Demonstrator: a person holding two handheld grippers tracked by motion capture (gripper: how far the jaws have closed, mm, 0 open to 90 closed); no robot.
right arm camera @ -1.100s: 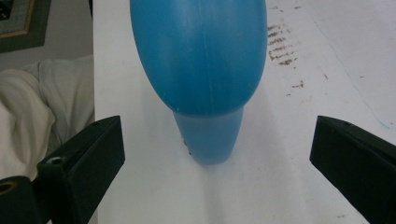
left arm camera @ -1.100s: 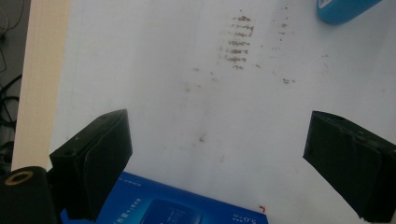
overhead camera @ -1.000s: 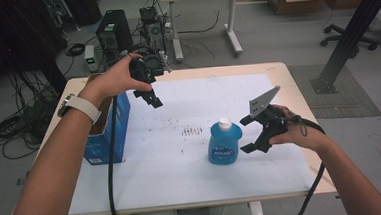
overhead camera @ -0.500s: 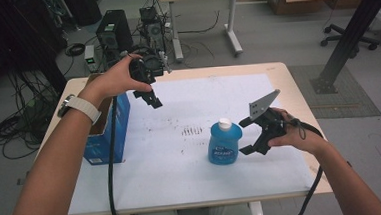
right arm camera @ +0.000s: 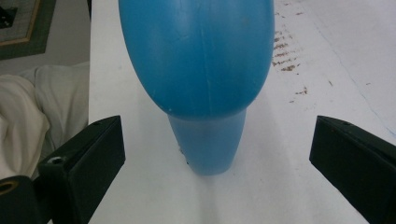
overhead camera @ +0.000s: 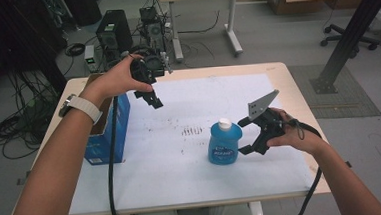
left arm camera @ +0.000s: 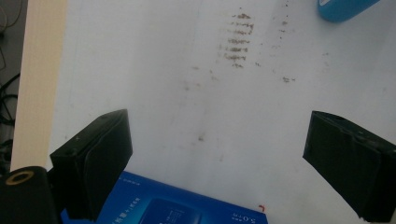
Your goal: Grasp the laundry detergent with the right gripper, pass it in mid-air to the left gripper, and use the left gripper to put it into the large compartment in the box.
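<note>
A blue plastic bottle (overhead camera: 224, 144) with a white cap stands upright on the white sheet, right of the table's middle. My right gripper (overhead camera: 244, 136) is level with it on its right side, open, its tips just reaching the bottle's edge. In the right gripper view the bottle (right arm camera: 201, 70) looms close ahead of the right gripper (right arm camera: 215, 163), and both pads stand well off it. My left gripper (overhead camera: 150, 97) hangs open and empty above the sheet's back left part, pointing down. Below the left gripper (left arm camera: 217, 135) lie bare sheet and the blue box (left arm camera: 163, 207).
An open blue cardboard box (overhead camera: 105, 135) stands at the table's left edge (overhead camera: 54, 126). Brown smudges (overhead camera: 192, 131) mark the white sheet near the bottle. Cables trail from both grippers toward the front edge. Behind the table are a computer tower (overhead camera: 110, 35), cables and another desk.
</note>
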